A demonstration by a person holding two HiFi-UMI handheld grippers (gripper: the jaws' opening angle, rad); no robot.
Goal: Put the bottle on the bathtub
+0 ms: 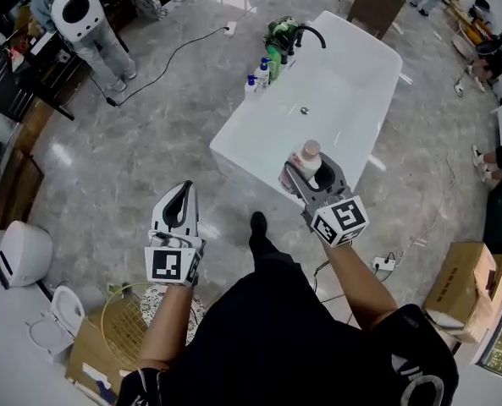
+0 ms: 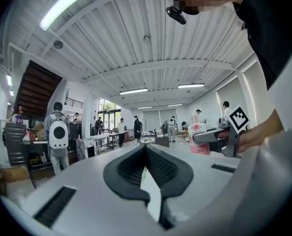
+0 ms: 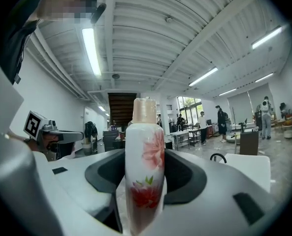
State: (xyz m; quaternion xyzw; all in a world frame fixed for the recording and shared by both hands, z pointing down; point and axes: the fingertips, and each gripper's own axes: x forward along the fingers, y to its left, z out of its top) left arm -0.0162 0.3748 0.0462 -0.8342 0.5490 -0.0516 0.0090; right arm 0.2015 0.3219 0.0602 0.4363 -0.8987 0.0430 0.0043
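Between the jaws of the right hand-held gripper point(image 1: 308, 172) stands the bottle point(image 3: 145, 156), upright, with the dark pads clamped against its sides. It is a slim, glossy white bottle with a pale peach cap. Red and pink flowers with small green leaves are printed down its front, and no lettering can be made out on it. The only other markings nearby are the black-and-white square patterns on each gripper's cube.

From the head view the bottle shows cap-up against the near end of the bathtub point(image 1: 344, 83), held up in the gripper and not resting on the rim. The bathtub is a white rectangular one standing on the grey marbled floor point(image 1: 149, 134). At its far left corner is a black faucet point(image 1: 311, 32), with a few blue-capped bottles point(image 1: 260, 73) and a green item point(image 1: 280, 34) grouped beside it; their labels are too small to read.

The left hand-held gripper point(image 1: 184, 189) is over the floor, well apart from the bathtub, its jaws closed together with nothing in them.
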